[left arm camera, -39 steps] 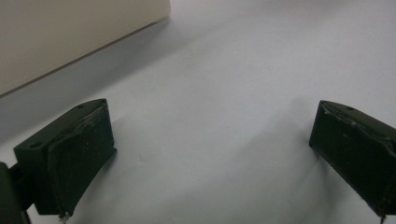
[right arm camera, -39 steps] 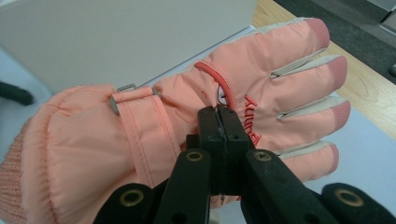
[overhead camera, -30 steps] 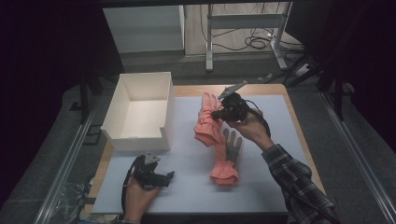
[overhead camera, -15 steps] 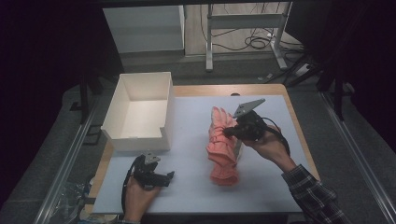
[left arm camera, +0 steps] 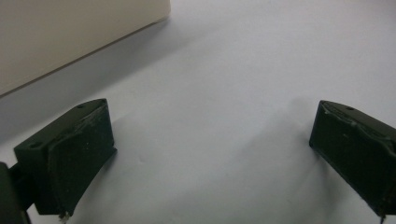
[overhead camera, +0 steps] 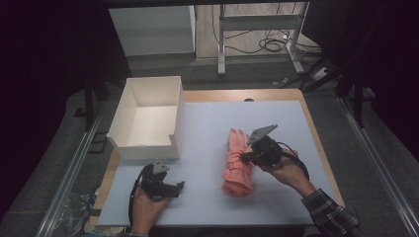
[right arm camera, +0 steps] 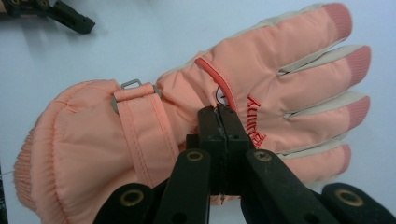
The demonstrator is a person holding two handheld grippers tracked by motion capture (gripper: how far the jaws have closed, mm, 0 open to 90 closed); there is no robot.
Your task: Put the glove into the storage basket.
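- Glove (overhead camera: 238,163): pink padded winter glove, lying flat on the surface right of centre, knitted cuff toward the person, fingers pointing away. In the right gripper view (right arm camera: 201,126) it shows pale seams between the fingers, darker pink fingertips, red lettering on the back and a wrist strap with a metal buckle.
- Right hand-held gripper (overhead camera: 245,157): held in the person's right hand at the glove's right edge, grey three-cornered plate on top. Its jaws are pressed together; in the right gripper view (right arm camera: 223,122) the closed tips sit on the back of the glove near the lettering. Whether any fabric is pinched between them cannot be told.
- Left hand-held gripper (overhead camera: 179,186): held in the person's left hand at the near left of the surface, well apart from the glove. Its jaws are spread wide with nothing between them; they lie low over the bare surface (left arm camera: 224,93).
- Box (overhead camera: 148,118): white, open-topped, standing at the far left of the surface, just beyond the left hand-held gripper. Its pale wall (left arm camera: 70,32) shows in the left gripper view.
- Surface (overhead camera: 207,128): pale blue sheet over a wooden top.
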